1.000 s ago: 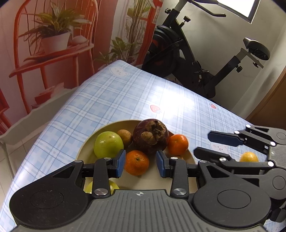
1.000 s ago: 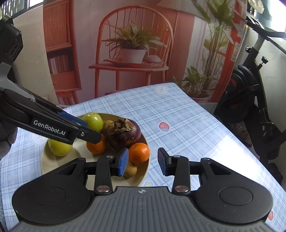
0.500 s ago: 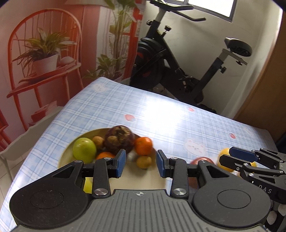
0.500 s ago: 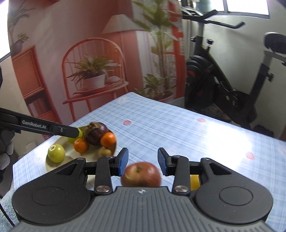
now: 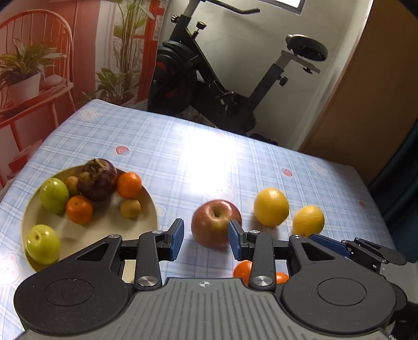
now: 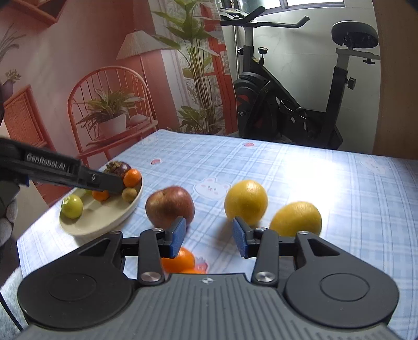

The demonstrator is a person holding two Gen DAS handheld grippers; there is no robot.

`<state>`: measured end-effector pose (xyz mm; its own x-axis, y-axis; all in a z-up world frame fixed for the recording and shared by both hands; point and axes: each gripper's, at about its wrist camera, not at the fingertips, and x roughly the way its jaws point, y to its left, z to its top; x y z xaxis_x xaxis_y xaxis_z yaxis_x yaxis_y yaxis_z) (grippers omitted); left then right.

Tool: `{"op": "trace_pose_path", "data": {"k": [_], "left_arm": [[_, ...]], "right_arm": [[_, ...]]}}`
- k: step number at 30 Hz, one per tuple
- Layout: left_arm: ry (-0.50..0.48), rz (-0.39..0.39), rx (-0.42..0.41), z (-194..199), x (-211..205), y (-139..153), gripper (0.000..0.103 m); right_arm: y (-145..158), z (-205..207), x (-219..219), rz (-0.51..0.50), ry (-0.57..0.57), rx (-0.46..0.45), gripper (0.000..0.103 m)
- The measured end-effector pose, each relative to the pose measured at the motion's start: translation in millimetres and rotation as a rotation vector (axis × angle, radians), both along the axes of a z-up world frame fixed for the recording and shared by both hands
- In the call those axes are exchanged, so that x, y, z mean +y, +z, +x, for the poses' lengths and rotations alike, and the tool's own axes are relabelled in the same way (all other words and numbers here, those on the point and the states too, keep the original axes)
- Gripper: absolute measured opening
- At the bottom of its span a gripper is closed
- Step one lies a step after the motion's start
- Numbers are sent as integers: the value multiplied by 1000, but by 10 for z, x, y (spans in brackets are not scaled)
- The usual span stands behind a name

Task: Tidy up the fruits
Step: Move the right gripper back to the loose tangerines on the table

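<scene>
Spreading under both grippers, the checked table (image 5: 198, 146) carries a cream plate (image 5: 86, 235) of fruit left of the left gripper (image 5: 205, 239), whose jaws stand apart, empty. The red apple (image 5: 213, 222) lies just beyond them. The right gripper (image 6: 209, 235), jaws opening on nothing, faces two lemons (image 6: 245, 201).

Red apple (image 5: 215, 223), yellow lemons (image 5: 271, 207), blue-checked tablecloth (image 5: 183, 146), seemingly cream plate (image 5: 150, 206).

Behind the bench's blue checked cloth (image 5: 162, 146) we see a black exercise bike (image 6: 292, 104) against a white wall, a mural of an orange chair (image 6: 109, 99) and potted plants, a wooden door (image 5: 365, 91) and daylight glaring from a window (image 6: 313, 2).
</scene>
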<state>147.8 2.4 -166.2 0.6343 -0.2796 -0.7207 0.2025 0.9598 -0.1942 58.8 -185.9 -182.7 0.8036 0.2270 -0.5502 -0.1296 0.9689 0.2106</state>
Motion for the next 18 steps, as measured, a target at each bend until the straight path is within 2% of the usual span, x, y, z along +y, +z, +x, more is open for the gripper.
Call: {"op": "trace_pose_path", "data": {"k": [10, 18], "left_arm": [[-44, 30, 33, -74, -183, -105, 39], [-47, 43, 53, -68, -208, -157, 39]], "right_arm": [[-205, -190, 63, -23, 31, 30, 43], [-265, -169, 144, -28, 68, 42, 51]]}}
